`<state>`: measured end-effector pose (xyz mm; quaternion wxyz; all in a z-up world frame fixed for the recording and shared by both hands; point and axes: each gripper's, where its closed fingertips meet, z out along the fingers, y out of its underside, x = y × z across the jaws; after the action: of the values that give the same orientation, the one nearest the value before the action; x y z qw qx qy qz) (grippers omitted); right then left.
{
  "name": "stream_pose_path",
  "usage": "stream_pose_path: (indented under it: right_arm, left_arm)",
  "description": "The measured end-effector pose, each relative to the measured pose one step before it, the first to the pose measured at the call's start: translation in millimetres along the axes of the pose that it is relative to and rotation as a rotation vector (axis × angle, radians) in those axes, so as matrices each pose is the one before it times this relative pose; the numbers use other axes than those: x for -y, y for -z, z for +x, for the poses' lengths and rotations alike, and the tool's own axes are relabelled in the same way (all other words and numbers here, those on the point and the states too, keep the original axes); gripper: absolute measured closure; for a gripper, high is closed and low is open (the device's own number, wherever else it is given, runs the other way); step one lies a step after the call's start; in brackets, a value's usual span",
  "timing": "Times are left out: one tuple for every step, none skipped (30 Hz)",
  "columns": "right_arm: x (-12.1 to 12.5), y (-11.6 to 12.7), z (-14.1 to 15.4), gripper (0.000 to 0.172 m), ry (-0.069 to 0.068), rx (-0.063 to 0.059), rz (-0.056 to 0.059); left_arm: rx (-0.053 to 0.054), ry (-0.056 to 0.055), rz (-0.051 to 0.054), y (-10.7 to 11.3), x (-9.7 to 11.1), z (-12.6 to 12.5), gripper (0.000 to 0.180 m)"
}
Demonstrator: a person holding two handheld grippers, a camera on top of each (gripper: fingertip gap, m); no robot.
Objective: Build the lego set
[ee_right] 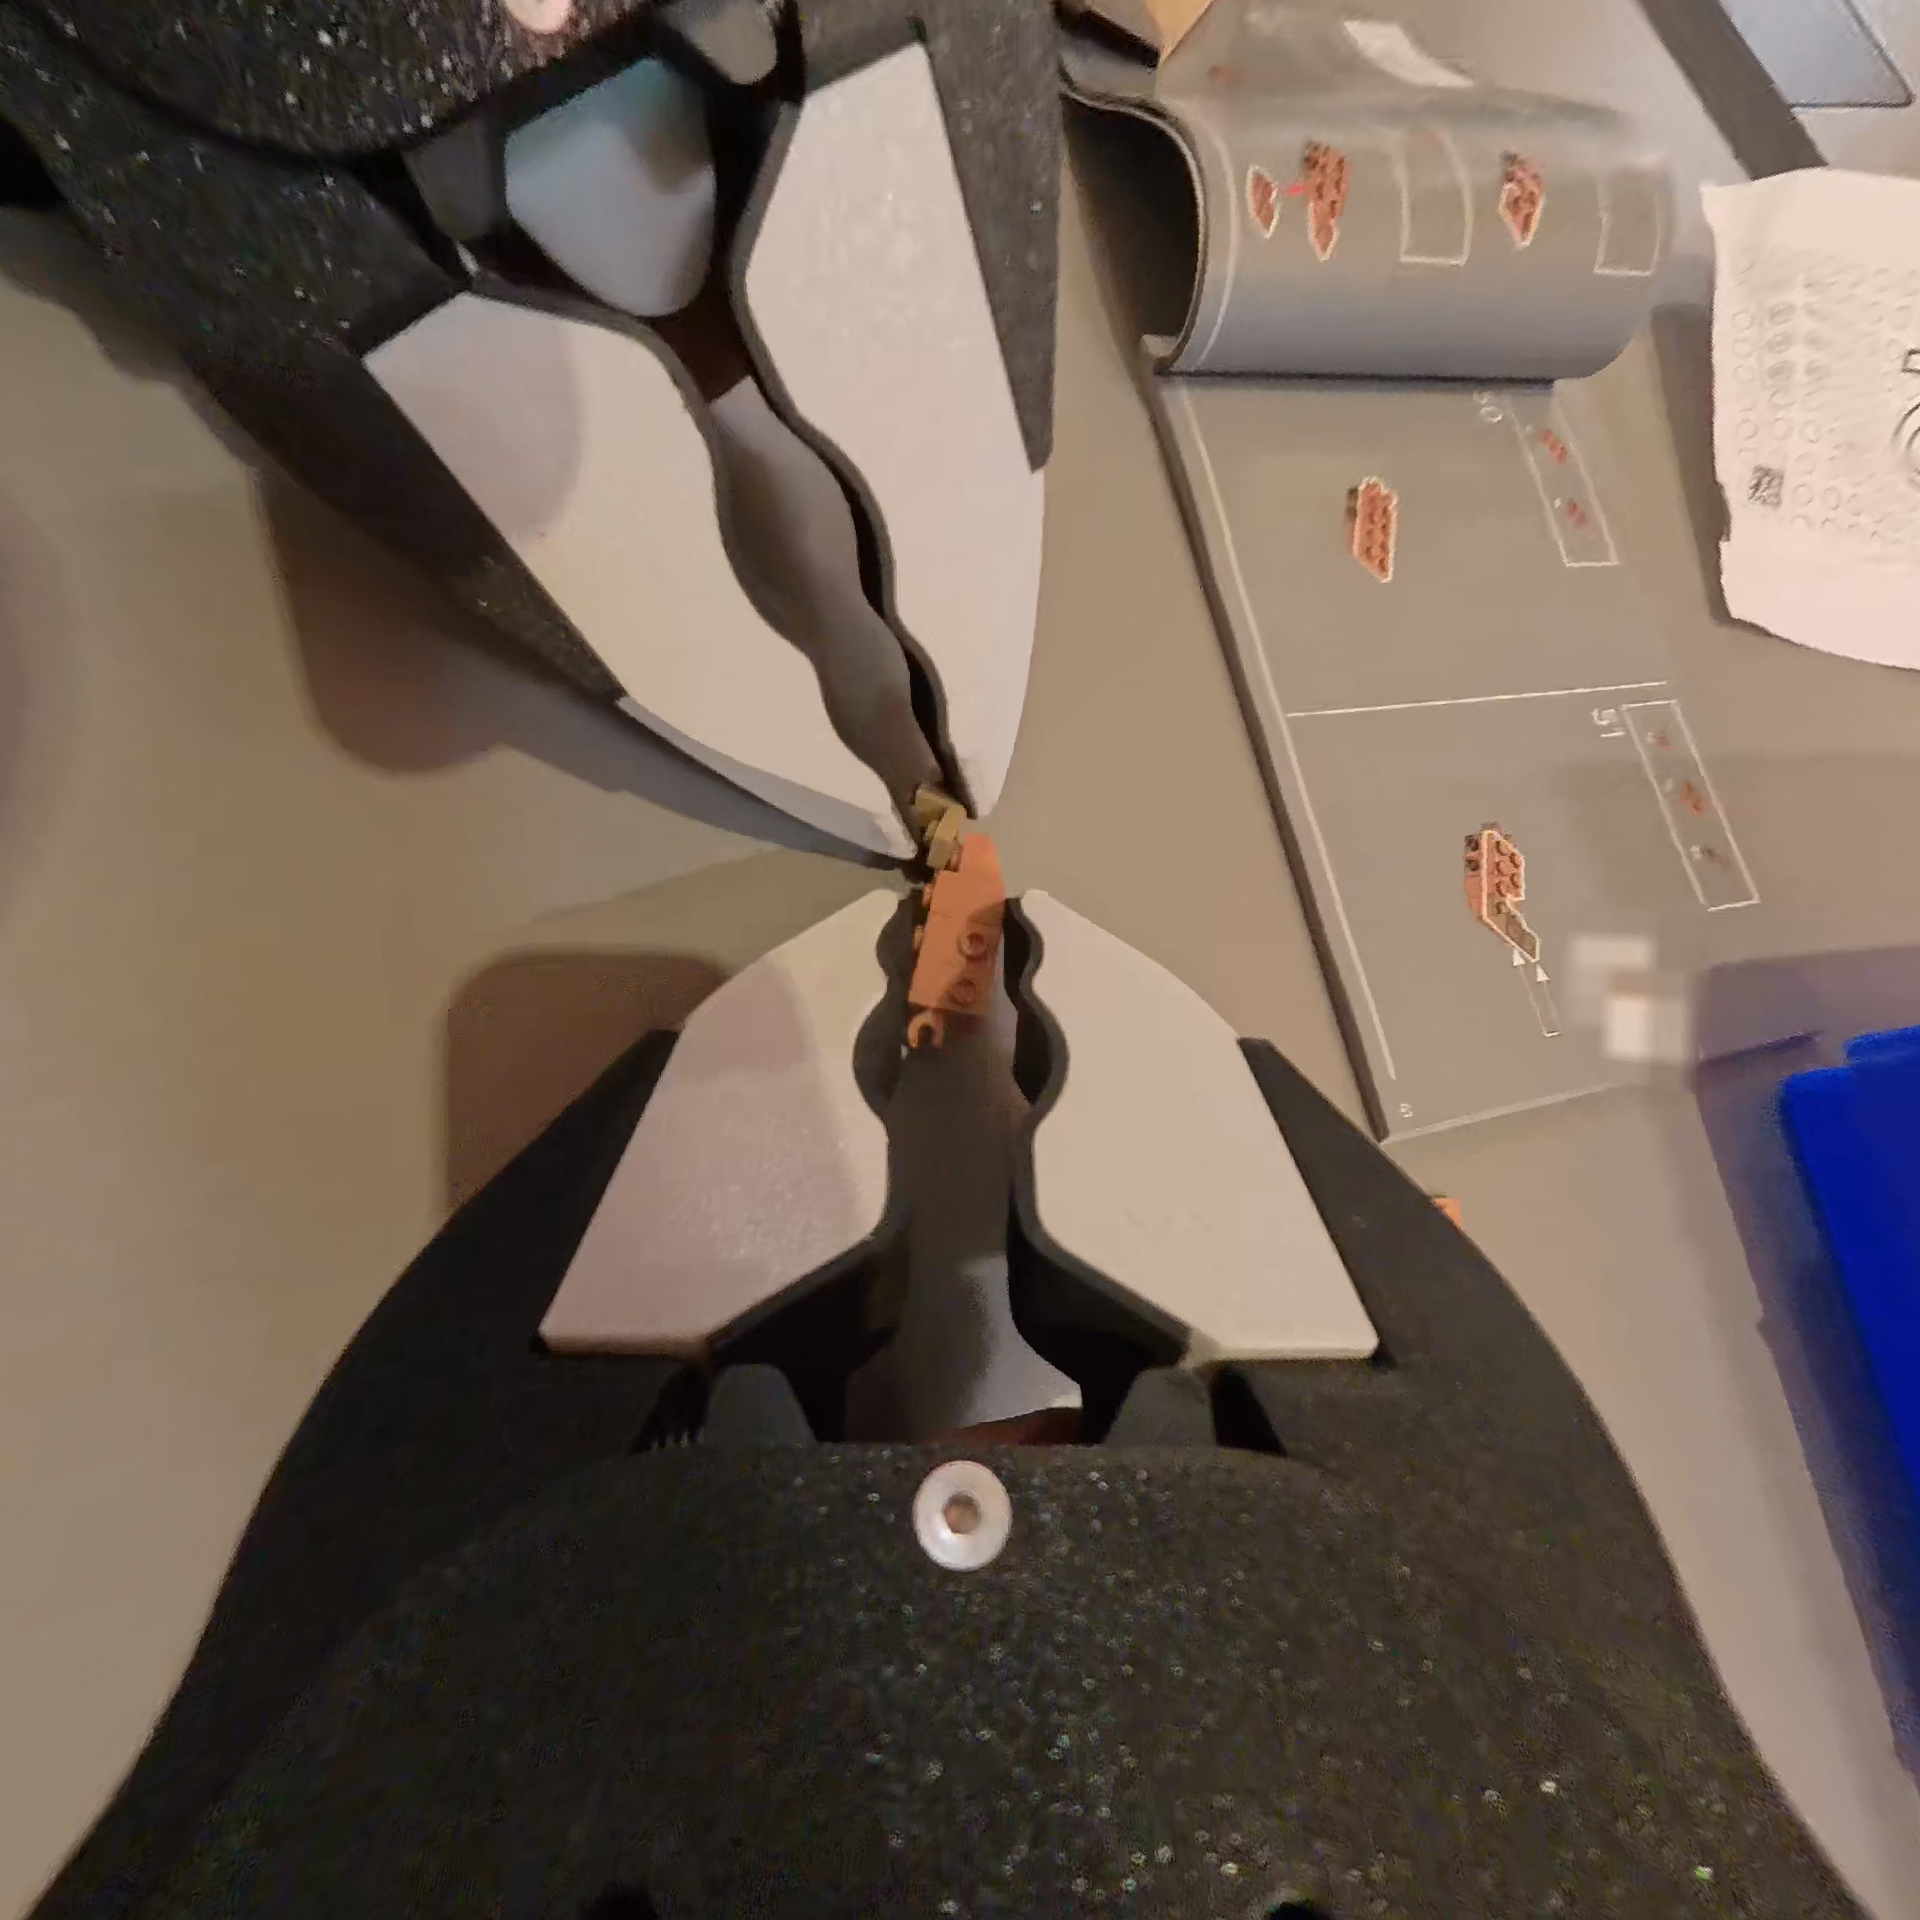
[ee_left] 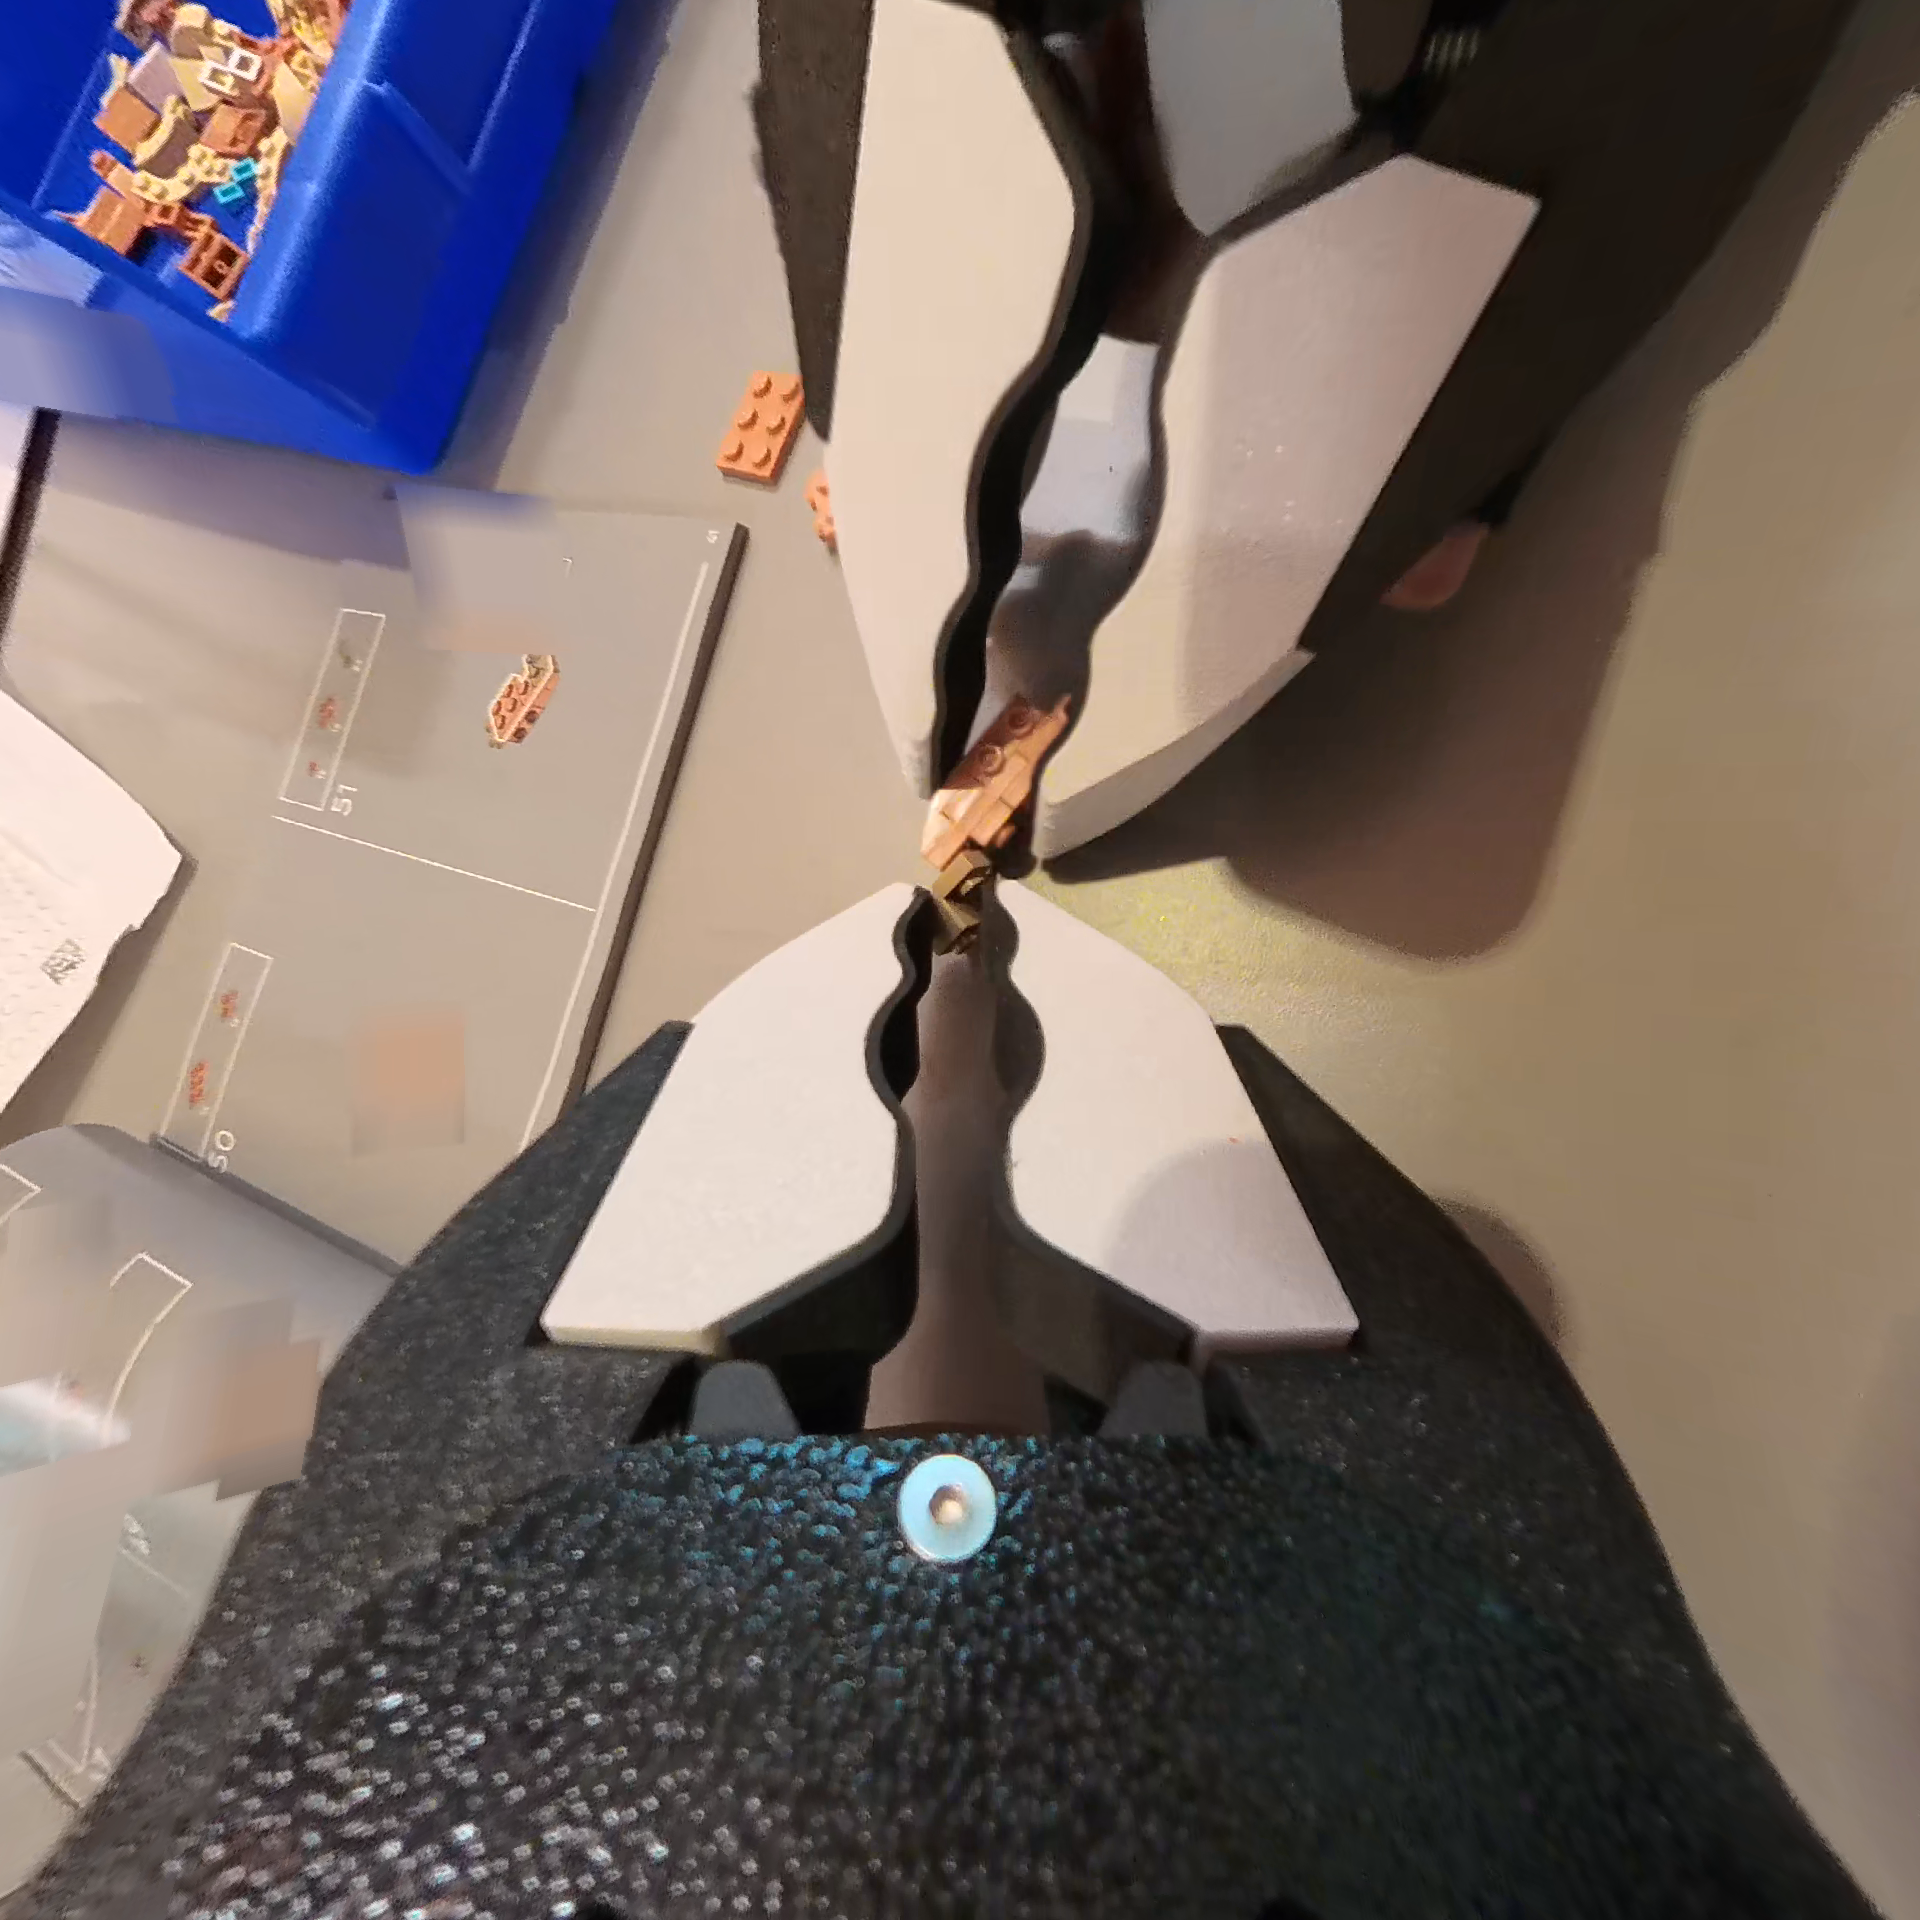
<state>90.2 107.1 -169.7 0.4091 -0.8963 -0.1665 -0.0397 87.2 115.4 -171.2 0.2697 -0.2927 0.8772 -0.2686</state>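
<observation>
Left wrist view: the left tool (ee_left: 961,914) is nearly closed, pinching a small olive brick piece (ee_left: 958,902) whose end meets the orange-brown brick assembly (ee_left: 987,774) in the right tool (ee_left: 997,821); a blue bin (ee_left: 343,260) holds tan and brown bricks; a loose orange plate (ee_left: 762,424) lies on the grey surface (ee_left: 1558,1039). Right wrist view: the right tool (ee_right: 961,935) is narrowly open, clamping the studded assembly (ee_right: 961,940); an open grey instruction booklet (ee_right: 1455,675) lies alongside.

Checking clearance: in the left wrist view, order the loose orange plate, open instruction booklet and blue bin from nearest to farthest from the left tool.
From the left tool:
1. Open instruction booklet, left.
2. Loose orange plate, ahead-left.
3. Blue bin, far upper left.
</observation>
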Motion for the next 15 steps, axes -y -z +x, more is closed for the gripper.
stream_pose_path:
  right_arm:
    - [-0.94, 0.07, -0.71, 0.154, 0.0067, 0.006, -0.0048]
    - [-0.79, 0.46, -0.52, 0.153, 0.0022, 0.0083, -0.0016]
    - [-0.73, 0.61, -0.32, 0.153, -0.0012, 0.0101, 0.0001]
    - [-0.78, 0.64, 0.55, 0.152, -0.0034, 0.0056, -0.0008]
    - [-0.69, 0.65, 1.42, 0.149, -0.0046, -0.0007, -0.0009]
    - [-0.42, 0.42, 1.17, 0.147, -0.0048, -0.0011, -0.0013]
    - [0.0, 0.21, 0.29, 0.146, -0.0053, 0.0014, -0.0023]
    - [0.15, 0.0, -0.41, 0.144, -0.0053, 0.0026, -0.0031]
    - [0.67, -0.03, -0.94, 0.142, -0.0034, 0.0017, -0.0029]
    - [0.85, 0.06, -0.89, 0.141, 0.0, -0.0012, -0.003]
    - [0.92, 0.13, -0.36, 0.14, 0.0011, -0.0066, -0.0043]
    - [1.13, 0.41, 0.03, 0.139, 0.0006, -0.0111, -0.0043]
    - [1.11, 0.62, 0.15, 0.139, -0.0001, -0.012, -0.0038]
    - [0.68, 0.71, 0.28, 0.139, -0.0036, -0.0114, -0.0053]
    - [-0.07, 0.47, 0.38, 0.139, -0.0088, -0.0098, -0.0092]
  left_arm:
    - [0.0042, -0.0038, 0.0003, -0.09, 0.18, -0.39, 0.172]
    - [0.0007, -0.0007, -0.001, 0.08, 0.17, -0.14, 0.172]
    - [-0.0023, 0.0001, 0.0021, 0.23, 0.42, 0.18, 0.172]
    - [-0.0025, -0.0015, 0.0009, 0.31, 0.37, 0.3, 0.172]
    - [-0.0006, -0.0042, -0.0019, 0.16, -0.21, 0.21, 0.172]
    - [0.0012, -0.0038, -0.004, 0.11, -0.47, -0.1, 0.172]
    - [0.0022, -0.0038, -0.0033, 0.07, -0.38, -0.23, 0.172]
    - [0.0025, -0.0039, -0.0018, 0.16, -0.1, -0.28, 0.172]
    - [0.0017, -0.005, -0.0003, 0.19, 0.23, -0.01, 0.172]
    - [0.0027, -0.0055, 0.0003, 0.35, 0.3, -0.07, 0.172]
    - [0.0025, -0.0059, -0.0006, 0.12, 0.21, -0.09, 0.172]
    - [0.0026, -0.0068, -0.0017, 0.09, -0.01, 0.04, 0.172]
    - [0.003, -0.0058, -0.0033, 0.0, -0.2, -0.05, 0.172]
    - [0.0032, -0.0039, -0.0043, -0.27, -0.55, -0.17, 0.172]
    - [0.0013, -0.0048, -0.0031, -0.21, -0.38, 0.05, 0.172]
